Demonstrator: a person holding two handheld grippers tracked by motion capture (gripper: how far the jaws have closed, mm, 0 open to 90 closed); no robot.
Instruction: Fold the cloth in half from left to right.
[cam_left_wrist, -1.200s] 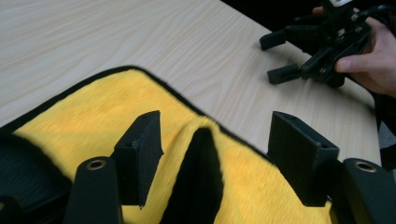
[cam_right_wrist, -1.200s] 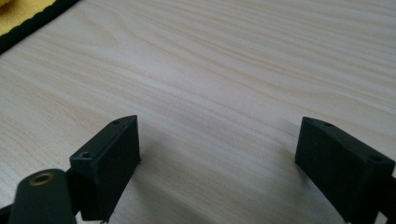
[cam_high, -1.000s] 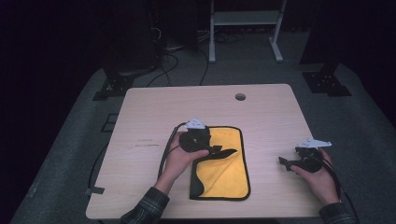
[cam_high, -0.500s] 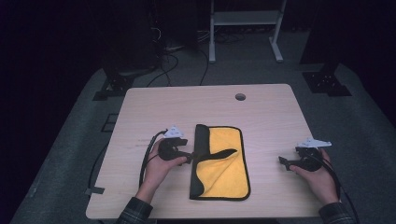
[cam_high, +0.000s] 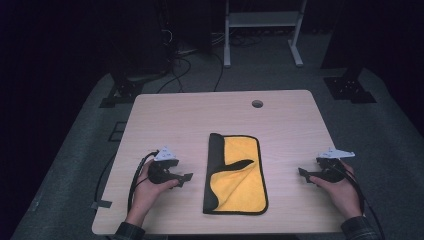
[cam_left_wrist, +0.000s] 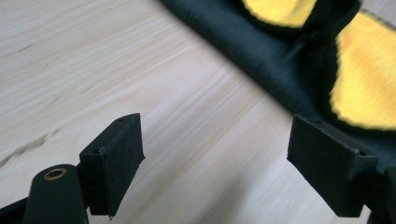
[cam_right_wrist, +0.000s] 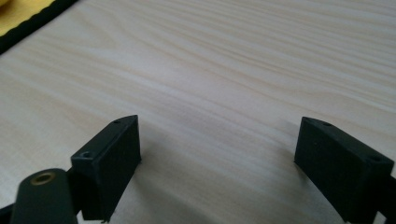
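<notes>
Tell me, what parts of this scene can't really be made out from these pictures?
- Underside of the yellow and black cloth: hidden in the high view, since it lies folded on the table.
- Far edge of the cloth in the left gripper view: blurred and cut off by the top edge.
- Most of the cloth in the right gripper view: cut off at the top left corner.
- Room beyond the table: too dark in the high view.
</notes>
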